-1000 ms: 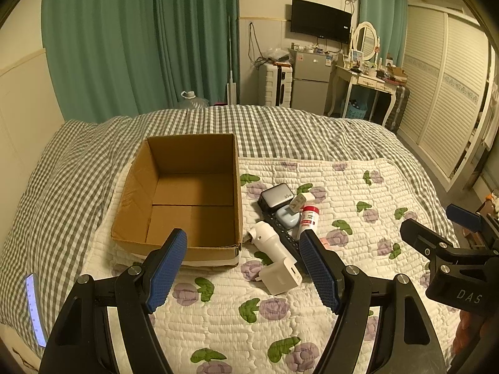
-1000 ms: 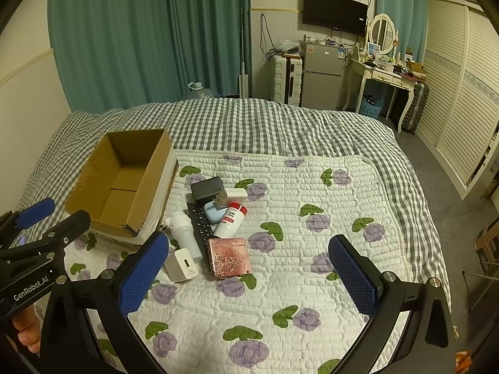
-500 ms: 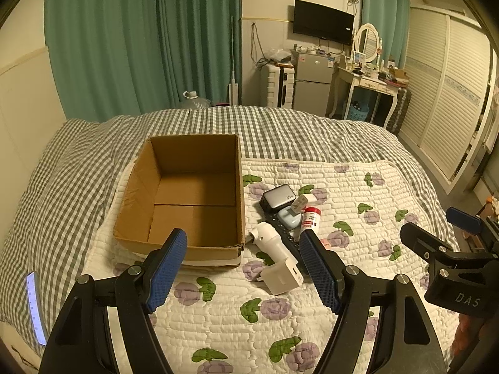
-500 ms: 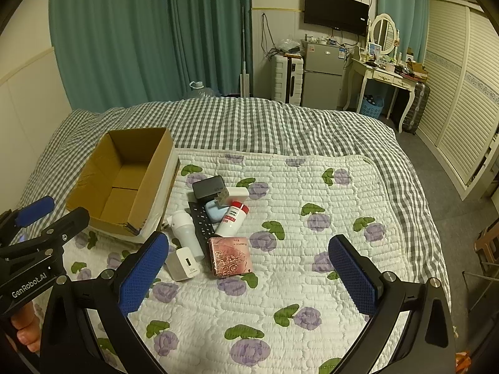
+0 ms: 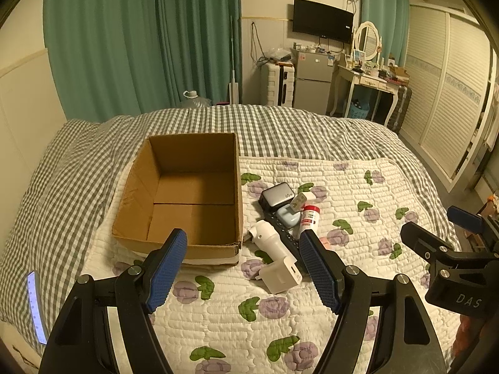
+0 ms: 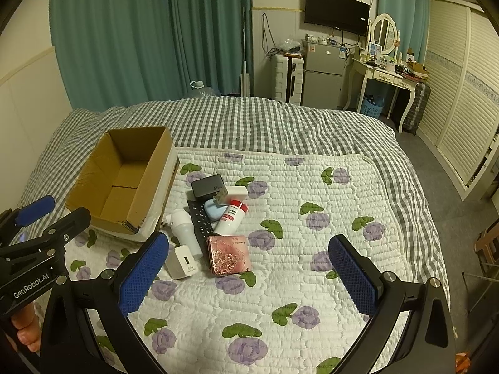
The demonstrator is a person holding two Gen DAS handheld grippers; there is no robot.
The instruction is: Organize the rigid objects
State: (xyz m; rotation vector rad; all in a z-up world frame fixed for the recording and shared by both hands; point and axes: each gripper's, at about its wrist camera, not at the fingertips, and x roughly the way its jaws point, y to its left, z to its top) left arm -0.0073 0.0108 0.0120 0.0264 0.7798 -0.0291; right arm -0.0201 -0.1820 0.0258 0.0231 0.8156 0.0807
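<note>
An open, empty cardboard box (image 5: 187, 187) (image 6: 121, 180) sits on the left of the floral quilt. Beside it lies a pile: white charger (image 5: 280, 275) (image 6: 181, 261), white cylinder device (image 5: 268, 238) (image 6: 185, 227), black remote (image 6: 201, 222), grey power bank (image 5: 277, 194) (image 6: 208, 185), light blue case (image 6: 215, 210), red-capped white bottle (image 5: 308, 216) (image 6: 230, 216), pink patterned case (image 6: 229, 254). My left gripper (image 5: 243, 265) is open and empty, near side of the box and pile. My right gripper (image 6: 249, 274) is open and empty, near side of the pile.
The quilt (image 6: 312, 249) lies over a grey checked bedspread (image 6: 249, 124). Green curtains, a fridge, a dressing table and a wardrobe stand beyond the bed. A lit phone (image 5: 36, 305) lies at the bed's left edge.
Both grippers have drifted very slightly; the view shifts a little. Nothing on the bed has moved, and both grippers stay open.
</note>
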